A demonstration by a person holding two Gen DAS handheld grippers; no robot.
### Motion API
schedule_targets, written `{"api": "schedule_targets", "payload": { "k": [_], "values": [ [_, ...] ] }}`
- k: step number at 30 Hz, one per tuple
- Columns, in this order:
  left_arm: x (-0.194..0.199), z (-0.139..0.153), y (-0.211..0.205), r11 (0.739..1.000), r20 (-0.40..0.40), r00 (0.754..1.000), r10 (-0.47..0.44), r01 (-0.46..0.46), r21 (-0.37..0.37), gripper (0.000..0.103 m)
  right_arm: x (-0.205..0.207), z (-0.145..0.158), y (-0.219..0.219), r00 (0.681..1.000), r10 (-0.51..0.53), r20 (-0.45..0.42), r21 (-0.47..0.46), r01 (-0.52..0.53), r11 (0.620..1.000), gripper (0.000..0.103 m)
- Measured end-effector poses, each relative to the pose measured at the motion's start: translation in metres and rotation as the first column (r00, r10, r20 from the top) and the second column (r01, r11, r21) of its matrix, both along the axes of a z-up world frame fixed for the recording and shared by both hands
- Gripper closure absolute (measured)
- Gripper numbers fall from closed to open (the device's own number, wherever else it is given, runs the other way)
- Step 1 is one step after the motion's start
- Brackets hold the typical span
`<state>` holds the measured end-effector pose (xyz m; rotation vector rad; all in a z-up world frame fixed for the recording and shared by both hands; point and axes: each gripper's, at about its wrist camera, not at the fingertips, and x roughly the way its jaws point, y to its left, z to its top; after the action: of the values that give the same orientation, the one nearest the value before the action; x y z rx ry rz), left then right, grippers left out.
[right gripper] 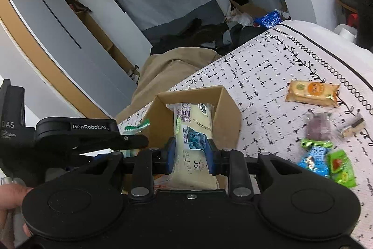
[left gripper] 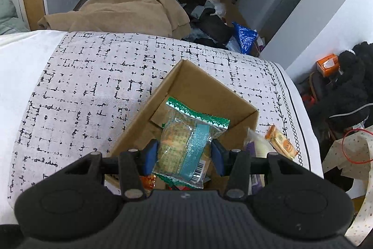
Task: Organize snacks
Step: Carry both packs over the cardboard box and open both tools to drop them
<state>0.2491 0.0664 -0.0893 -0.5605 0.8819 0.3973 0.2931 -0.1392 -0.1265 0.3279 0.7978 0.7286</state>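
An open cardboard box stands on a black-and-white patterned tablecloth. My left gripper hangs over it, its blue pads pressed on a clear biscuit packet with green zigzag ends and a teal stripe. In the right wrist view my right gripper is shut on a white blueberry cake packet that points into the same box. The left tool's black housing sits just left of it. Several packets lie at the bottom of the box, mostly hidden.
Loose snacks lie on the cloth right of the box: an orange biscuit packet, a purple one, a blue one, a green one. A hand holds the left tool. A tan blanket and floor clutter lie beyond the far edge.
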Motion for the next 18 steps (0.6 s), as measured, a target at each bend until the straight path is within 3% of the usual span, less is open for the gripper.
{"api": "schedule_targets", "payload": {
  "k": [4, 5, 8, 14, 18],
  "values": [
    [0.006, -0.007, 0.005, 1.000, -0.017, 1.000, -0.004, 0.004, -0.014, 0.055, 0.001, -0.010, 0.015, 0.999, -0.036, 0.027, 0.026, 0.036, 0.999, 0.067],
    [0.007, -0.008, 0.006, 1.000, -0.021, 1.000, -0.006, 0.005, -0.016, 0.055, 0.000, -0.012, 0.018, 0.999, -0.035, 0.041, 0.019, 0.034, 0.999, 0.057],
    [0.010, -0.012, 0.008, 1.000, -0.034, 0.999, -0.010, 0.009, -0.016, 0.055, -0.003, -0.008, 0.021, 0.997, -0.035, 0.072, -0.004, 0.036, 0.999, 0.047],
    [0.015, -0.013, 0.014, 1.000, -0.055, 0.998, -0.010, 0.010, -0.013, 0.043, -0.002, 0.002, 0.011, 0.995, -0.046, 0.086, -0.018, 0.047, 0.999, 0.026],
    [0.016, -0.012, 0.013, 1.000, -0.055, 0.998, -0.009, 0.009, 0.004, 0.035, 0.000, 0.001, 0.005, 0.997, -0.068, 0.039, -0.053, 0.070, 0.996, 0.022]
  ]
}}
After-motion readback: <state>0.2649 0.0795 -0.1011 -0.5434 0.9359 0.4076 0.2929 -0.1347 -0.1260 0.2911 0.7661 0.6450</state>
